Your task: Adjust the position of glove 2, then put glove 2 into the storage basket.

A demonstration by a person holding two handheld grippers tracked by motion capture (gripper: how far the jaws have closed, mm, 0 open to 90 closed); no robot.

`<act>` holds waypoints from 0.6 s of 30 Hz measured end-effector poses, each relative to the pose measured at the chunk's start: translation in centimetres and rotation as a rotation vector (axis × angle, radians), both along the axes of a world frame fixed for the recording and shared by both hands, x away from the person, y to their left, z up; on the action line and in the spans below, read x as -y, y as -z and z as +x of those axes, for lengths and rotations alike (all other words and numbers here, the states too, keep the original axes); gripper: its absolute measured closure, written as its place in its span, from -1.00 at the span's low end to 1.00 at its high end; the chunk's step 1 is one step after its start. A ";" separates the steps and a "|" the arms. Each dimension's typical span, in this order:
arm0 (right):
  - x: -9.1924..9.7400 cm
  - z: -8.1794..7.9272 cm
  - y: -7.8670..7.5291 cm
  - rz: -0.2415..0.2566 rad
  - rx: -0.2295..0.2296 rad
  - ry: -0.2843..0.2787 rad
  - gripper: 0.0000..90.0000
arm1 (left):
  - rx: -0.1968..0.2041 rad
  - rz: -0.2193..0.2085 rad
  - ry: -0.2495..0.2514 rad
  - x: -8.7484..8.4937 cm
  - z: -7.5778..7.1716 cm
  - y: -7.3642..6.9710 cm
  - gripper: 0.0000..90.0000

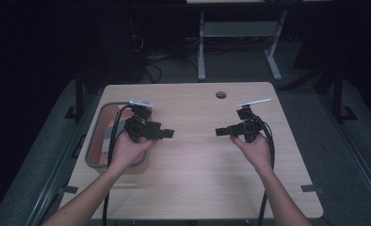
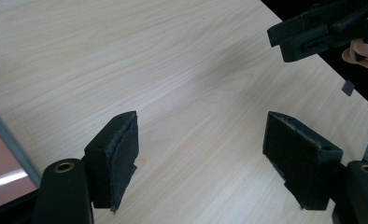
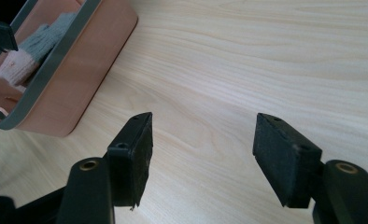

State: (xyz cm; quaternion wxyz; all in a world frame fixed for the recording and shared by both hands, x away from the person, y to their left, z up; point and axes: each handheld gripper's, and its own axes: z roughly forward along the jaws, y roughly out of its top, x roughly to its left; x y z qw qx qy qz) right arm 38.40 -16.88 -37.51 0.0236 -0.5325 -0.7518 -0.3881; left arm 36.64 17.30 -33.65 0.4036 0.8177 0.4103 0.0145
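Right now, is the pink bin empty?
No, the right gripper view shows a grey and pale knitted cloth lying inside the pink bin.

I see the high view dim, surroundings near black, table evenly lit. Gripper views brighter; near jaws slightly soft.

L tongs open, bare table

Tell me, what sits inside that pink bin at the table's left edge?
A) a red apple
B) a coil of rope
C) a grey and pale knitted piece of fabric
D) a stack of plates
C: in the right gripper view, the pink bin holds a grey and pale knitted fabric, perhaps a sock or glove.
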 end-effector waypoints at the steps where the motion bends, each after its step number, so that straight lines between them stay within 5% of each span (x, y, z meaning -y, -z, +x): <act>1: 0.1 -0.1 0.0 -0.002 -0.001 -0.001 -0.17 | -0.001 -0.001 0.002 0.1 0.0 0.0 -0.40; 18: 2.2 -1.3 1.7 -0.005 -0.025 0.035 -0.19 | -0.008 0.019 0.057 3.1 -0.2 0.9 -0.41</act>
